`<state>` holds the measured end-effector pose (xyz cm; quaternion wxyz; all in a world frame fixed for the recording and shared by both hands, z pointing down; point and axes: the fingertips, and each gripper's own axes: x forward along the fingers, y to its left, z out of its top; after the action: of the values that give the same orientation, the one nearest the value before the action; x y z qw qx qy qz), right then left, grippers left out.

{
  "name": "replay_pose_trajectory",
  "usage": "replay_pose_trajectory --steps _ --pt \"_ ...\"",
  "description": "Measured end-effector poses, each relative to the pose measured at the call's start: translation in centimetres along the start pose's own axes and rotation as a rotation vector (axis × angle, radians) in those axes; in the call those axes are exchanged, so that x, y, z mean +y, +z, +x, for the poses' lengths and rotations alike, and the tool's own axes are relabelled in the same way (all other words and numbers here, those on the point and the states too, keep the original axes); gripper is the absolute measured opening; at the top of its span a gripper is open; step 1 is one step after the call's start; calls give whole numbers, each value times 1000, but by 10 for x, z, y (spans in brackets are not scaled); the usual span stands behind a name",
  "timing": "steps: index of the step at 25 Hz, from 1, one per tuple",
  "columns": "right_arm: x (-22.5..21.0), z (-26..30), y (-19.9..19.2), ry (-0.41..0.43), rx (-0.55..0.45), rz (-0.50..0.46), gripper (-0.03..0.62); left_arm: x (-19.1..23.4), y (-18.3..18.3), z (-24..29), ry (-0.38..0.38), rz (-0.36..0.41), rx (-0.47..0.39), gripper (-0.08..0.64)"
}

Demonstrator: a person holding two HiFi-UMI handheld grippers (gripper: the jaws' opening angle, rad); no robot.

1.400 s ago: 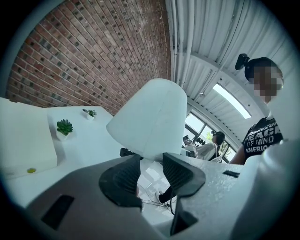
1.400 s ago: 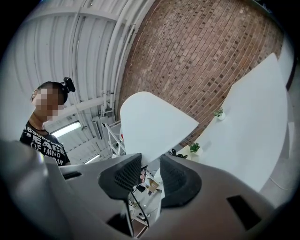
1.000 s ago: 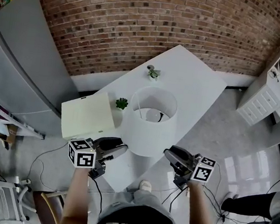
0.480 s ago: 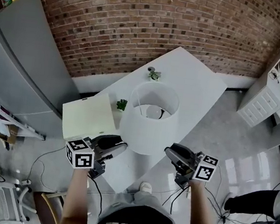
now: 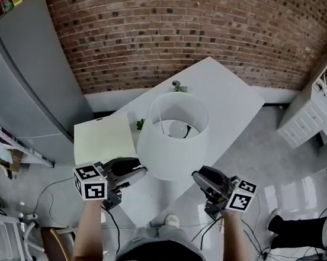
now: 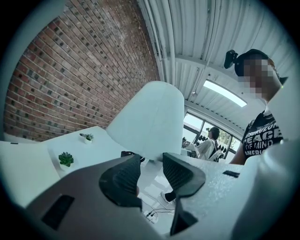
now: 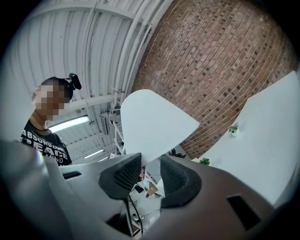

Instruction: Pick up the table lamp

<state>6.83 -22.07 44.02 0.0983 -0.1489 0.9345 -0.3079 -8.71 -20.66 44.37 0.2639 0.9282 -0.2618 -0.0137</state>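
Table lamp is in the middle of the head view, above the near corner of the white tabletop, with its shade between your two tools. At centre left, your left tool meets the shade's lower rim. In the left gripper view its pads are drawn to a narrow gap with the rim's edge dropping into it, so I judge it clamped on the shade. At centre right, your right tool mirrors it, its pads close together on the opposite side of the rim. I cannot tell whether the base is clear of the tabletop.

Raise both sides level and at one pace, because a thin shade likely flexes or slips if one side leads. Squeeze only enough to grip, since more could dent the wall. The weight probably sits low in the base, so expect some swing.

The cream box at the left is flat-topped and smooth. The small plant beside the shade is spiky and green. The shade is a matte white tapered drum, open on top. The tool pads are black and ribbed.
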Motion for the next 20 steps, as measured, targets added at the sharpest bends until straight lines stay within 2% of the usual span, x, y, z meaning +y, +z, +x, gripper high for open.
replay_pose_trajectory --steps 20 --pt "12 4 14 17 -1 -68 133 -12 17 -6 10 59 -34 152"
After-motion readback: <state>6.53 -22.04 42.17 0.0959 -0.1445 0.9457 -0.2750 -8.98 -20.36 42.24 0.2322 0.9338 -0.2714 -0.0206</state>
